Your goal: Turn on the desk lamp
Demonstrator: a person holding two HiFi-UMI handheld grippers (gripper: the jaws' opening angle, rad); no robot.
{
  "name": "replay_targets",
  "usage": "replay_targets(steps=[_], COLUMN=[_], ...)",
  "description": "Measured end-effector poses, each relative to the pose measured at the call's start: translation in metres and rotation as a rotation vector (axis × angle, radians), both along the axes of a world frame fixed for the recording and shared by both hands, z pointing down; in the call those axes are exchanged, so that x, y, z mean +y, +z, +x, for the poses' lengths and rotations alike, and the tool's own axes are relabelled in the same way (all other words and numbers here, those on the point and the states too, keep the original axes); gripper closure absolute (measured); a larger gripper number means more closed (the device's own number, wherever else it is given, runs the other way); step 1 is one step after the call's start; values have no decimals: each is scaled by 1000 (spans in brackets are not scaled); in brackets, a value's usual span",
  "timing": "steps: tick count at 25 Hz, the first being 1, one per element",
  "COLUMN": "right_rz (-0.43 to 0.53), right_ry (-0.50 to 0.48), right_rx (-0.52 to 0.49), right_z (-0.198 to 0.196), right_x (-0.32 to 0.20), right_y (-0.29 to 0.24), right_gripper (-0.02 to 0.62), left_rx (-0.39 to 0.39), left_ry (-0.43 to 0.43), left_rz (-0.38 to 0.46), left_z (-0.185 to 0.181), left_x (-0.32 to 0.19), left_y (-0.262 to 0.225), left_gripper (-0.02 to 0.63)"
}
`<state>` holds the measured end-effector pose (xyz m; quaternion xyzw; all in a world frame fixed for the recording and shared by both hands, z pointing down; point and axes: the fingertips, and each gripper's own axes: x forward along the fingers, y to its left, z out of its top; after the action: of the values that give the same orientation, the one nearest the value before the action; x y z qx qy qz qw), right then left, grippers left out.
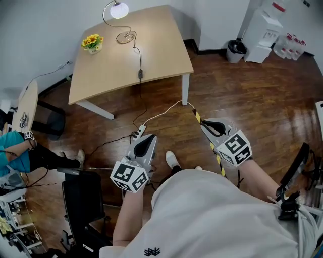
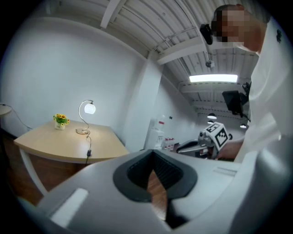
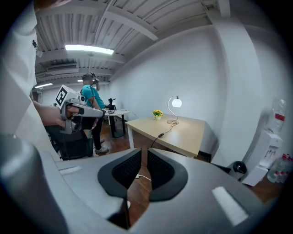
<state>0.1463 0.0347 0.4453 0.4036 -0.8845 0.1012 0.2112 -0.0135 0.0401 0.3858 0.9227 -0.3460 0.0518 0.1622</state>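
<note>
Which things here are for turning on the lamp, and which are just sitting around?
For the job: desk lamp, already glowing; cord switch; floor power strip.
Just sitting around: flowers; bin; water dispenser.

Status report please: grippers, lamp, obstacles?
Left hand-held gripper shut, empty. Right hand-held gripper slightly open, empty. Silver curved desk lamp, round white shade, lit. Beige wooden table out of reach; no obstacle seen.

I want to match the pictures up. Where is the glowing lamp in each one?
Head view: desk lamp at the top edge, left of centre.
Left gripper view: desk lamp at middle left.
Right gripper view: desk lamp right of centre.
Shared landmark: the yellow flowers beside it.
</note>
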Motion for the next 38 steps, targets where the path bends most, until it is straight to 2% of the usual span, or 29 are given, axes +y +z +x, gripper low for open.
replay_targets(steps=[4, 9, 13, 16, 19, 23, 31, 38], right_rz=[-28, -30, -19, -1, 27, 80, 104, 121], right_ry=[-4, -21, 7, 35, 63, 63, 70, 109], right_rx=[-23, -62, -65, -60, -63, -65, -75, -62], right_z=[29, 35, 32, 24, 9, -31, -105, -129], right_x=[52, 77, 93, 102, 110, 109, 112, 132], right_y=[8, 8, -2, -12, -26, -46, -68, -73], right_gripper=[553, 554, 554, 554, 553, 554, 552, 552], left_rx=[-18, -67, -94, -88, -77, -51, -42, -20], left_ry=[-22, -81, -71, -34, 11, 35, 48, 113], left_rz=[0, -56, -93, -73, -21, 30, 8, 19], left_z=[22, 7, -6, -13, -22, -53, -123, -139], left_x=[47, 93, 115, 116, 116, 113, 120, 129], left_y=[-5, 4, 16, 12, -1, -19, -3, 1], left_gripper=[586, 586, 586, 586, 586, 586, 586, 586])
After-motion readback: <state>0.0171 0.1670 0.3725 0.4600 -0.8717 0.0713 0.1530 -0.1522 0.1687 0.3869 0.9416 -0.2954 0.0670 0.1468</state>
